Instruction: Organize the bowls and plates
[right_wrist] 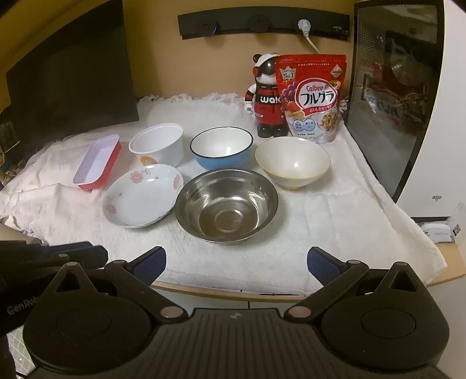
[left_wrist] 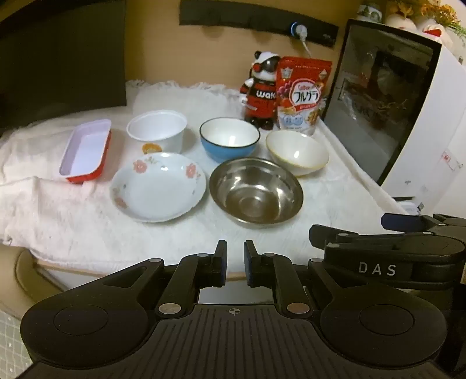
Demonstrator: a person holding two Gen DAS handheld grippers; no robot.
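On the white fluffy cloth (left_wrist: 72,221) lie a floral plate (left_wrist: 158,186) and a steel bowl (left_wrist: 256,194) in front. Behind them stand a red rectangular dish (left_wrist: 86,153), a white plastic tub (left_wrist: 157,131), a blue bowl (left_wrist: 229,140) and a cream bowl (left_wrist: 297,151). In the right wrist view the steel bowl (right_wrist: 227,205) sits centred, with the floral plate (right_wrist: 142,195) to its left. My left gripper (left_wrist: 235,258) hovers shut and empty over the table's near edge. My right gripper (right_wrist: 236,258) is wide open, empty, short of the steel bowl.
A cereal bag (right_wrist: 313,99) and a panda figure (right_wrist: 266,96) stand at the back. A white appliance with a dark glass door (right_wrist: 390,96) borders the right side. A black monitor (right_wrist: 72,81) sits at the back left. A socket strip (right_wrist: 262,24) runs along the wall.
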